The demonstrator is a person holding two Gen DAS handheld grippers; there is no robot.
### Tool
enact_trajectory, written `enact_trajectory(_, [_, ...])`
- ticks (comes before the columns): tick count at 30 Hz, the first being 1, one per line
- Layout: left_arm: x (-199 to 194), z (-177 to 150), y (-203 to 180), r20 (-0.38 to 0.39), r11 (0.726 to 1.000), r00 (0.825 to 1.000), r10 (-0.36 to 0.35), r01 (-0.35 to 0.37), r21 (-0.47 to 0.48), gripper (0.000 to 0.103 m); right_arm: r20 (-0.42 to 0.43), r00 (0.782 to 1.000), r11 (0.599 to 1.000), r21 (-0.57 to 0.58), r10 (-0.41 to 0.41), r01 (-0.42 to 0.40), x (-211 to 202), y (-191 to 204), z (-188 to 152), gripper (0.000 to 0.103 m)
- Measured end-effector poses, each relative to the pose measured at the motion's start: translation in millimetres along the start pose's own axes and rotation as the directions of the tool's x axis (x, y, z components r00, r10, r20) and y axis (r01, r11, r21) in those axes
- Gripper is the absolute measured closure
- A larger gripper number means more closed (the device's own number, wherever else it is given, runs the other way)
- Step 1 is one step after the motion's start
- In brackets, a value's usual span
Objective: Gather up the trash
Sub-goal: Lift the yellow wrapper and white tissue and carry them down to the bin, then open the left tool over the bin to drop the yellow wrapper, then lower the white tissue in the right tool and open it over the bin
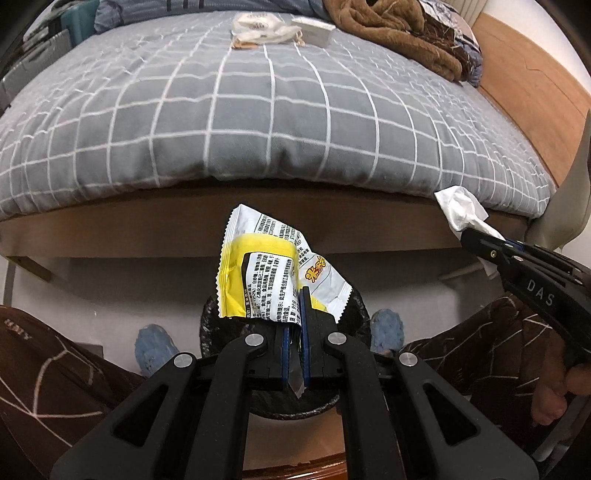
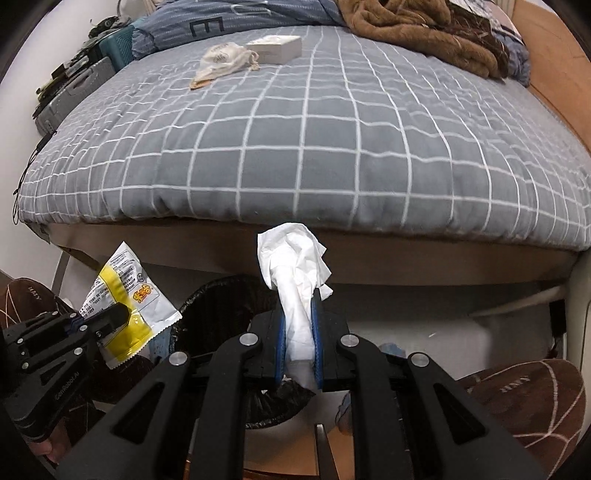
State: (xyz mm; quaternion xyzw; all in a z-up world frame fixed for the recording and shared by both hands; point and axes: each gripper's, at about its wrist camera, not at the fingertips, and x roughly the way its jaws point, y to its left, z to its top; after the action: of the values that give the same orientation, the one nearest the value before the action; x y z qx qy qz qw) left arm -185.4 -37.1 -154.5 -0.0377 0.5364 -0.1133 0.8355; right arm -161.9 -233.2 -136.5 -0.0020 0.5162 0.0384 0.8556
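Note:
My left gripper (image 1: 294, 317) is shut on a crumpled yellow and white snack wrapper (image 1: 258, 273), which stands up from the pads. Right below it is a small bin lined with a black bag (image 1: 356, 314), on the floor between a person's feet. At the right of that view, my right gripper (image 1: 476, 236) holds a white tissue (image 1: 460, 208). In the right wrist view, the right gripper (image 2: 299, 314) is shut on the tissue (image 2: 291, 258), over the bin's right part (image 2: 221, 295). The left gripper (image 2: 122, 314) and wrapper (image 2: 125, 291) sit to the left.
A bed with a grey checked cover (image 1: 258, 122) fills the view ahead, its wooden frame just beyond the bin. On it lie a white box (image 1: 314, 29), a cloth pouch (image 1: 258, 26) and a brown blanket (image 1: 388, 29). Knees in brown patterned trousers (image 1: 48, 369) and blue slippers (image 1: 151, 347) flank the bin.

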Motion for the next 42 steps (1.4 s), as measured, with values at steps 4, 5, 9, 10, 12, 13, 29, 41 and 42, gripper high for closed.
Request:
enact_trajectory(4, [15,-2,-8,-0.033,1.000,0.999,0.005,-0.004,0.028,0.099,-0.034,0.999,1.000,0.018,-0.002,0.002,8,-6,-8,0.092])
enact_trajectory(5, [20,-4,-10,-0.044,0.999,0.999,0.007,-0.005,0.035,0.099,-0.044,0.999,1.000,0.019,-0.004,0.005,11,-8,-11,0.092])
enact_trajectory(9, [44,-9,-18,-0.093,0.998,0.995,0.020,-0.014,0.059,0.099,-0.089,0.996,1.000,0.008,-0.030,0.030,30,-13,-24,0.092])
enact_trajectory(10, [48,-10,-20,-0.103,0.998,0.994,0.023,-0.016,0.062,0.099,-0.100,0.994,0.999,0.010,-0.034,0.035,35,-14,-26,0.092])
enact_trajectory(12, [58,-10,-23,-0.120,0.997,0.992,0.024,-0.016,0.071,0.099,-0.123,0.991,0.999,0.016,-0.043,0.045,46,-19,-28,0.092])
enact_trajectory(13, [62,-10,-24,-0.122,0.997,0.992,0.025,-0.016,0.078,0.099,-0.130,0.990,0.999,0.017,-0.048,0.050,50,-20,-29,0.092])
enact_trajectory(29, [115,-3,-52,-0.174,0.991,0.984,0.029,-0.005,0.137,0.087,-0.181,0.981,0.995,0.048,-0.072,0.082,77,-32,-32,0.092])
enact_trajectory(41, [110,-4,-32,-0.147,0.991,0.985,0.088,-0.071,0.115,0.031,-0.196,0.979,0.997,0.056,-0.049,0.061,93,-22,-34,0.092])
enact_trajectory(42, [108,-3,-29,-0.140,0.991,0.986,0.095,-0.080,0.112,0.027,-0.194,0.980,0.997,0.052,-0.044,0.055,94,-19,-33,0.092])
